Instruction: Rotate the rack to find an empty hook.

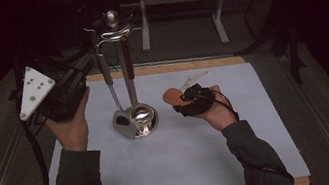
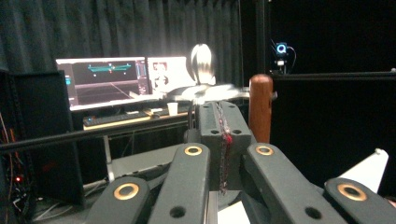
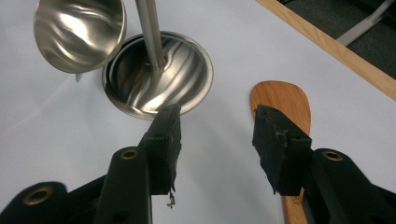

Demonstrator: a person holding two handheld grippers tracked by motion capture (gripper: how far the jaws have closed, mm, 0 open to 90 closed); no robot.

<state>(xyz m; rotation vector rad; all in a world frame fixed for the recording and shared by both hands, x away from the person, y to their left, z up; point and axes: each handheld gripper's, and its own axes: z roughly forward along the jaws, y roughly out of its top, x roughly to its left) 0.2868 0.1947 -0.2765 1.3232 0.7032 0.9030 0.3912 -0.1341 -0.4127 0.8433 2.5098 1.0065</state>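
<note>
The right gripper [image 3: 217,140] hovers low over the white mat [image 1: 181,145], jaws apart with nothing between them. The wooden spatula [image 3: 280,100] lies flat just beside and partly beneath its right jaw, near the steel stand's round base [image 3: 159,77]. The left gripper [image 2: 223,140] is raised, jaws closed together, beside a hanging wooden handle [image 2: 260,107].
</note>
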